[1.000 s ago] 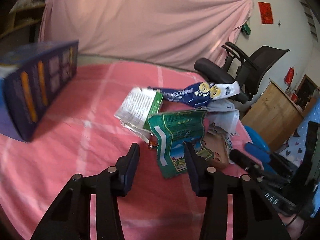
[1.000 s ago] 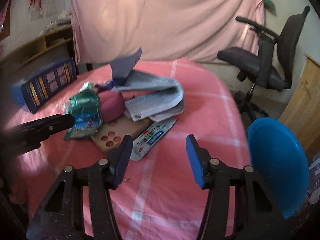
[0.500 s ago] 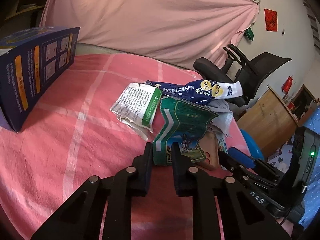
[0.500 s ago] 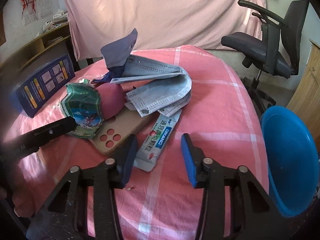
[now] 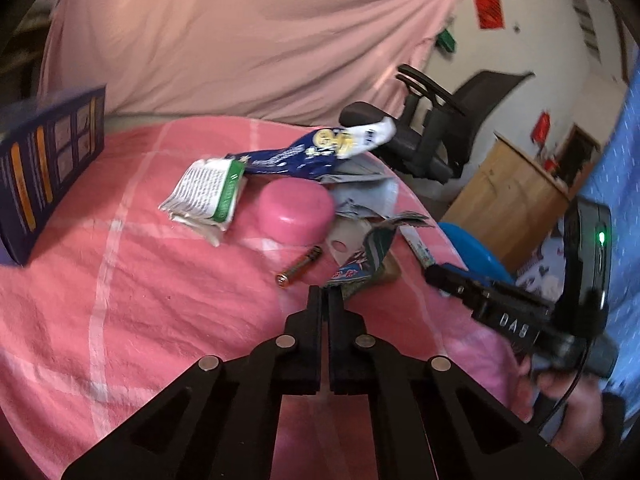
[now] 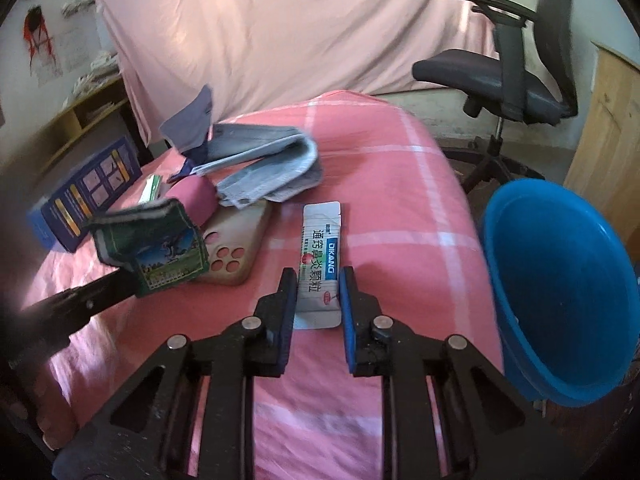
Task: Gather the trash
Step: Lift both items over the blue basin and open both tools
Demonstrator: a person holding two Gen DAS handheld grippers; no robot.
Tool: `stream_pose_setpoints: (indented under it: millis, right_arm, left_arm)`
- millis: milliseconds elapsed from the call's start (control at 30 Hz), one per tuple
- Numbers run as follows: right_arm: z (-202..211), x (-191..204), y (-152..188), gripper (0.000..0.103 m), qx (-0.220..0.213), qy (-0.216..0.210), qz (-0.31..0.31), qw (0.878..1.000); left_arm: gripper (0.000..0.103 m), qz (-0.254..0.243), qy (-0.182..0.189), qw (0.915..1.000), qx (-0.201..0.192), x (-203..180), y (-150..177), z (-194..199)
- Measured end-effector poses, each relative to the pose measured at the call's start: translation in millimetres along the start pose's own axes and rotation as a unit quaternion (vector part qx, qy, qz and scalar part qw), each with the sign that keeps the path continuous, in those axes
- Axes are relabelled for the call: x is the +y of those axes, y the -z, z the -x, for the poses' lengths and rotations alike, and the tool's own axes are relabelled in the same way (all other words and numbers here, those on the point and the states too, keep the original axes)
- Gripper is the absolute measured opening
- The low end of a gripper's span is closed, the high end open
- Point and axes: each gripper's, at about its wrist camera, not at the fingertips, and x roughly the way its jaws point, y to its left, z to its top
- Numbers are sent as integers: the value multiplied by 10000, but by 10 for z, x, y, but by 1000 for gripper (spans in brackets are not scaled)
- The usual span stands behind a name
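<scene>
My left gripper point(image 5: 325, 293) is shut on a crumpled green wrapper point(image 5: 374, 248), lifted off the pink checked table; the wrapper also shows in the right wrist view point(image 6: 156, 246). My right gripper point(image 6: 318, 280) is open, its fingers on either side of a white medicine sachet point(image 6: 320, 256) lying flat on the table. A blue basin point(image 6: 560, 296) sits at the table's right edge. Other trash lies behind: a blue snack bag point(image 5: 316, 152), a green-and-white packet point(image 5: 206, 192), grey face masks point(image 6: 264, 164) and a battery point(image 5: 299, 268).
A pink round lid point(image 5: 295, 210) and a beige phone case point(image 6: 236, 248) lie amid the trash. A dark blue box point(image 5: 44, 168) stands at the table's left. An office chair point(image 6: 508, 64) and a wooden cabinet point(image 5: 508, 204) stand beyond the table.
My left gripper closed on the green wrapper and lifted it to the right, uncovering the pink lid and battery. My right gripper moved forward and narrowed around the white sachet.
</scene>
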Motion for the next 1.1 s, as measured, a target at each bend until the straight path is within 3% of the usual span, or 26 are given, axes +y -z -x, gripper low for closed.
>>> stream_pose_setpoints:
  millis: [333, 633, 867, 1100]
  right_arm:
    - [209, -9, 57, 47, -443, -278, 22, 9986]
    - [453, 13, 71, 47, -1101, -193, 157, 9936]
    - [895, -26, 60, 47, -2308, 189, 391, 9720]
    - [1269, -334, 56, 47, -3220, 625, 10, 9447]
  left_arm:
    - [0, -611, -564, 9953, -499, -313, 135, 114]
    - [0, -778, -672, 9902, -943, -494, 133, 243]
    - [0, -899, -485, 9819, -1596, -744, -61, 396]
    - [0, -1375, -94, 9707, -1970, -1190, -320, 334]
